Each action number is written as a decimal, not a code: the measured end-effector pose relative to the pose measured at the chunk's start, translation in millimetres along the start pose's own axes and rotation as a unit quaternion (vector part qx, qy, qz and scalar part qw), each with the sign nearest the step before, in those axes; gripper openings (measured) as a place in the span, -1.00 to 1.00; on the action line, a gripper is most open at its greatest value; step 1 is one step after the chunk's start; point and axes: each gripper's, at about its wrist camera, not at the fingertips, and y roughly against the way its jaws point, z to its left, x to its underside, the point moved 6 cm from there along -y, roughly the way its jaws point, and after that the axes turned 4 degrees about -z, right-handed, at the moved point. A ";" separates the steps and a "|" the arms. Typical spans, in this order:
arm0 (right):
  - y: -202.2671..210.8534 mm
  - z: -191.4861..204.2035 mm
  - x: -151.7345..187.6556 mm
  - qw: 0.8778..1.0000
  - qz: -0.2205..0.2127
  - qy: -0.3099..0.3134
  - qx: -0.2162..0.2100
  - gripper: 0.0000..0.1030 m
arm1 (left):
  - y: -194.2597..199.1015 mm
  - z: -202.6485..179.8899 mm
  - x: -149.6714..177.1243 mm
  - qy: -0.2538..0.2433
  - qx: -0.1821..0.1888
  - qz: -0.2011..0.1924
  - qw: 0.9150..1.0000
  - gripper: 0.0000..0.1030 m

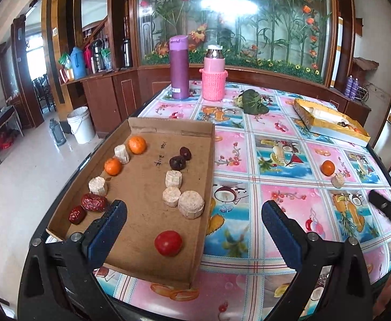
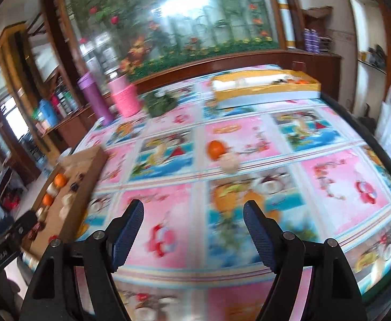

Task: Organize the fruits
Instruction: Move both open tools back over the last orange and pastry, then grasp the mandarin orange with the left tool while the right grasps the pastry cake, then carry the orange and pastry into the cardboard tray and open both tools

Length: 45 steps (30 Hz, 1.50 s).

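A brown cardboard tray (image 1: pixel 142 184) lies at the table's left and holds two oranges (image 1: pixel 137 145), red dates (image 1: pixel 93 202), dark fruits (image 1: pixel 177 162), several pale round cakes (image 1: pixel 190 204) and a red tomato (image 1: pixel 168 243). My left gripper (image 1: pixel 194 208) is open and empty over the tray's near right edge. A loose orange (image 2: pixel 216 149) touching a pale cake (image 2: pixel 230 164) lies mid-table, ahead of my right gripper (image 2: pixel 193 211), which is open and empty above the cloth. The right wrist view is blurred. The tray (image 2: pixel 85 171) shows at its left.
A yellow box (image 1: pixel 329 119) with a few fruits stands at the far right. A purple flask (image 1: pixel 179 67), a bottle in a pink knitted sleeve (image 1: pixel 213 73) and a green leafy bunch (image 1: pixel 252 101) stand at the back. The table edge drops off left.
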 end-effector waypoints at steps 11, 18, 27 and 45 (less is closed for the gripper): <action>-50.5 -76.6 -32.7 0.996 0.072 0.006 0.047 0.58 | -49.4 -45.9 16.3 -0.032 0.056 0.068 0.996 0.96; -117.8 -38.2 -26.1 0.988 0.116 0.105 0.023 0.36 | -66.9 -74.9 -3.5 -0.053 0.092 0.078 0.991 0.96; -118.5 -51.1 -33.0 0.990 0.114 0.079 -0.008 -0.40 | -114.8 -169.2 -18.3 -0.113 0.168 0.101 0.974 0.95; -77.4 -102.1 -30.7 0.993 0.106 0.046 0.007 -0.39 | -147.8 -264.7 -7.3 -0.183 0.228 0.118 0.949 -0.41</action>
